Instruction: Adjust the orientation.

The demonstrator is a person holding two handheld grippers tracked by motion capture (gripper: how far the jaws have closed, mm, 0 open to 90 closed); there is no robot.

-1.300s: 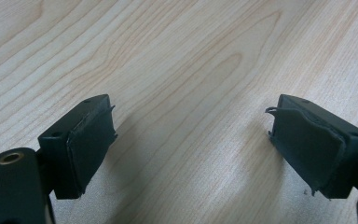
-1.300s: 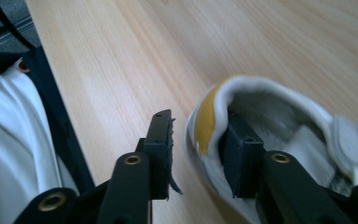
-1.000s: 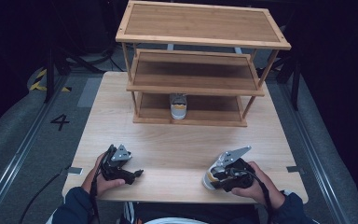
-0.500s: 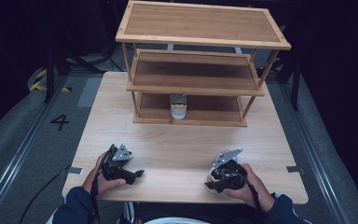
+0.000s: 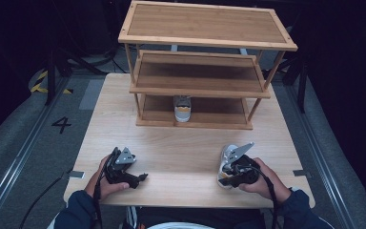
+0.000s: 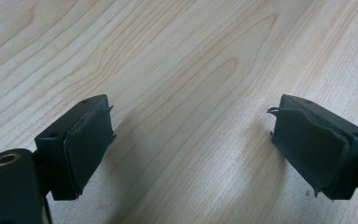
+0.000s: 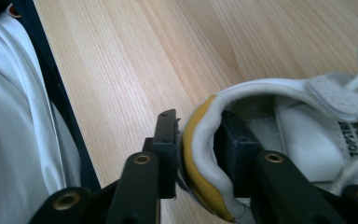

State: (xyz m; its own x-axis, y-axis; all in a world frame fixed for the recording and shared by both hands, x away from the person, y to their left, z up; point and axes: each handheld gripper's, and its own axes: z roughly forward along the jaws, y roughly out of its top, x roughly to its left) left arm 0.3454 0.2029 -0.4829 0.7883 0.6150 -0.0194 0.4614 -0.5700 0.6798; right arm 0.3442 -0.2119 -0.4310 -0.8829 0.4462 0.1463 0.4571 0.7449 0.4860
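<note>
Right gripper is clamping the white shoe by its heel; left gripper is idling, jaws apart. Next, likely: carrying it beside the shelved shoe.

My right gripper is clamped on the heel collar of a white shoe: one jaw outside the heel, the other inside the opening. The shoe is white with a yellow-orange heel patch, white laces and dark lettering on the tongue label. In the high view the shoe sits at the near right part of the table, its sole on or just above the wood; I cannot tell which. A second shoe, white and grey with an orange band, stands on the lowest shelf, heel toward me, well apart from the first
</note>
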